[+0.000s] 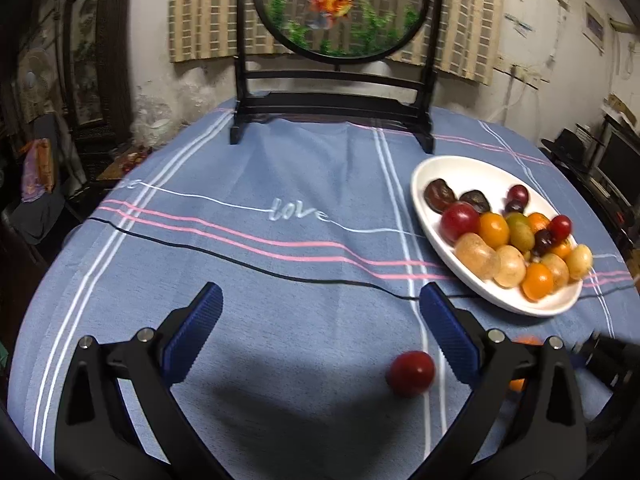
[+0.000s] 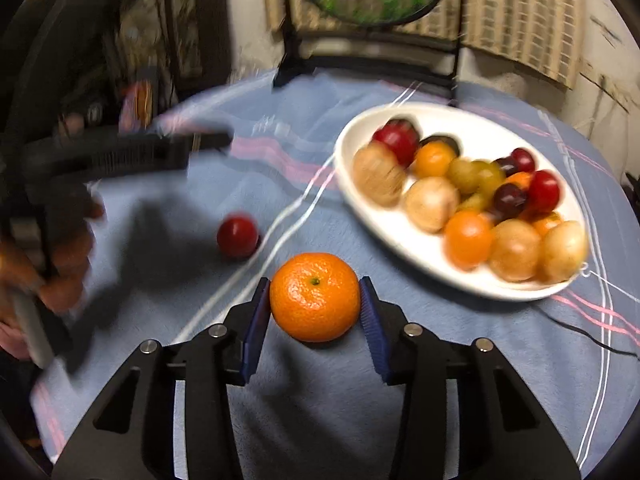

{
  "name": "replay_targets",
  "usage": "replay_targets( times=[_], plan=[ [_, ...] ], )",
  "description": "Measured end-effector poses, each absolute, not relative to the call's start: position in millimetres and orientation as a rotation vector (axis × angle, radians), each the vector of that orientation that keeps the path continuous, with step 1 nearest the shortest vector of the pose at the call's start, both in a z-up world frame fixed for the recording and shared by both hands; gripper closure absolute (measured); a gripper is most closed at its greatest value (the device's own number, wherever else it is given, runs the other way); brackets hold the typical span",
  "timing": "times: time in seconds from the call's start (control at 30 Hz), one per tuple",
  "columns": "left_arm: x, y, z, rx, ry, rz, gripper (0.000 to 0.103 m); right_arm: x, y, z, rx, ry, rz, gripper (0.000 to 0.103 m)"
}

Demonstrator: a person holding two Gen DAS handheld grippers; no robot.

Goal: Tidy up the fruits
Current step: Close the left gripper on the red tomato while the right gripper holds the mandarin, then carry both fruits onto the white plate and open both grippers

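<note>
The right claw (image 2: 315, 307) grips a mandarin orange (image 2: 315, 297) between its blue pads, one pad pressed to each side of the fruit, which sits low over the blue striped cloth (image 1: 280, 184) covering the round worktop. Just beyond it, toward the left of the right wrist view, a small red fruit (image 2: 237, 237) lies loose on the cloth. In the left wrist view the same red fruit (image 1: 410, 373) rests on the cloth just inside the right-hand finger of the left claw (image 1: 320, 304), whose jaws stand wide with nothing between the pads; a person's hand (image 2: 60, 256) holds that tool at the left edge of the right wrist view. Farther back and to the right, a white oval plate (image 1: 424, 184) holds a heap of fruit: red, orange, green, dark purple and pale tan pieces packed together. A thin black cable (image 1: 240, 262) crosses the cloth, and a dark wooden stand with a round goldfish panel (image 1: 340, 4) rises at the worktop's far edge.
</note>
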State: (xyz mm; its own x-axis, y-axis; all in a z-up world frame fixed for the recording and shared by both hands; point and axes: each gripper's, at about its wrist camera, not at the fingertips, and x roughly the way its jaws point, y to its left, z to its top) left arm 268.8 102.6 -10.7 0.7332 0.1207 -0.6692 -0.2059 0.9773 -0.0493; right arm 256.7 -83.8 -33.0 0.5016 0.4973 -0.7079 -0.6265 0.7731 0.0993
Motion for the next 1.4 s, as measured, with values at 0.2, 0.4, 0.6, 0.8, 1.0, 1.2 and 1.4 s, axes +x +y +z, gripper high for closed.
replay_targets(
  times=[0.2, 0.4, 0.6, 0.8, 1.0, 1.2, 1.4],
  plan=[
    [257.8, 72.3, -23.7, -0.011, 0.762, -0.019, 0.020, 271.7, -123.9, -12.7, -0.040, 0.744, 0.593, 0.059],
    [263.9, 61.2, -40.7, 0.025, 0.847, -0.077, 0.044, 275.1, -125.9, -16.9, -0.010, 0.792, 0.592, 0.059],
    [266.9, 55.0, -49.9, 0.066, 0.871, -0.079, 0.044, 271.1, -126.7, -15.8, -0.025, 0.789, 0.592, 0.059],
    [269.1, 50.5, -56.7, 0.104, 0.886, -0.077, 0.053, 270.5, -125.1, -16.9, -0.040, 0.794, 0.592, 0.059],
    [267.9, 45.9, -59.9, 0.107, 0.897, -0.104, 0.068, 272.1, -131.0, -16.7, -0.022, 0.796, 0.581, 0.059],
    [265.0, 41.1, -58.4, 0.134, 0.885, -0.091, 0.072, 276.1, -134.8, -19.7, -0.005, 0.814, 0.575, 0.059],
    [266.0, 46.9, -51.9, 0.077, 0.886, -0.088, 0.073, 275.8, -141.8, -14.5, 0.029, 0.806, 0.587, 0.059]
  ],
)
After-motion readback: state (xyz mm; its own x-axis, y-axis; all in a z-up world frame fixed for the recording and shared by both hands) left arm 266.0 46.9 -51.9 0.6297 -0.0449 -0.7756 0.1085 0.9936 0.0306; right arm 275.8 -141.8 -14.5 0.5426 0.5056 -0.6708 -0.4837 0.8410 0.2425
